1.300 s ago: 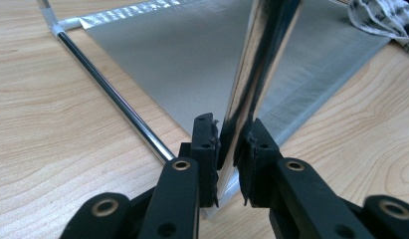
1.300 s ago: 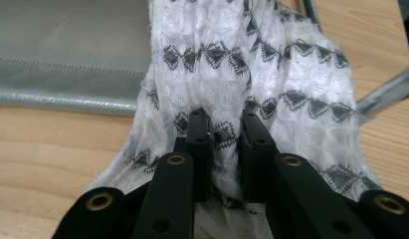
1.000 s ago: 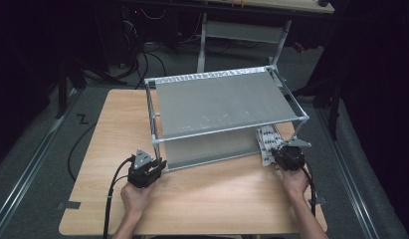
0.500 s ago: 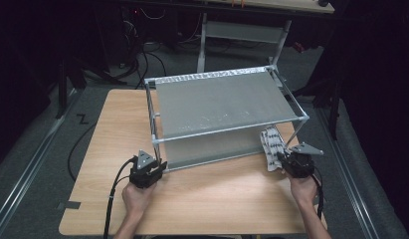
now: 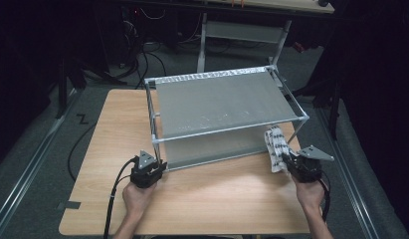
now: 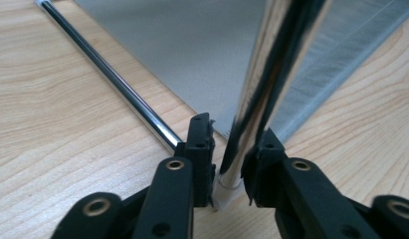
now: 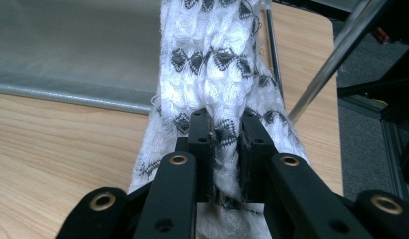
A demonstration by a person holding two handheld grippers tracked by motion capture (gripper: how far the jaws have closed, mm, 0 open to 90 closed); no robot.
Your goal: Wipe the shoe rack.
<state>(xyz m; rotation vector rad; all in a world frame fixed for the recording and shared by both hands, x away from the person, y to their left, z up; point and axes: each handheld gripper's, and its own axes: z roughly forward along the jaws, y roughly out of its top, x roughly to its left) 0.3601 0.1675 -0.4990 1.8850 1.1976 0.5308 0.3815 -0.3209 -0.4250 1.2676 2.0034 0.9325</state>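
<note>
Holding the rack's front post (image 6: 252, 99) in the left gripper (image 5: 148, 168) – right gripper (image 5: 297, 164) pinching the patterned cloth (image 5: 275, 145), lifted but not yet on the rack (image 5: 222, 102)

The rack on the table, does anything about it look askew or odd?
The rack sits turned at an angle to the table edges, not square. Its frame looks intact. The left tongs clamp its near left post at the foot, and a patterned white cloth, pinched in the right tongs, hangs bunched beside its right corner.

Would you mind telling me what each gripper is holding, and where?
The right gripper pinches the patterned cloth near its lower end. The left gripper closes around the rack front corner post, near its foot.
</note>
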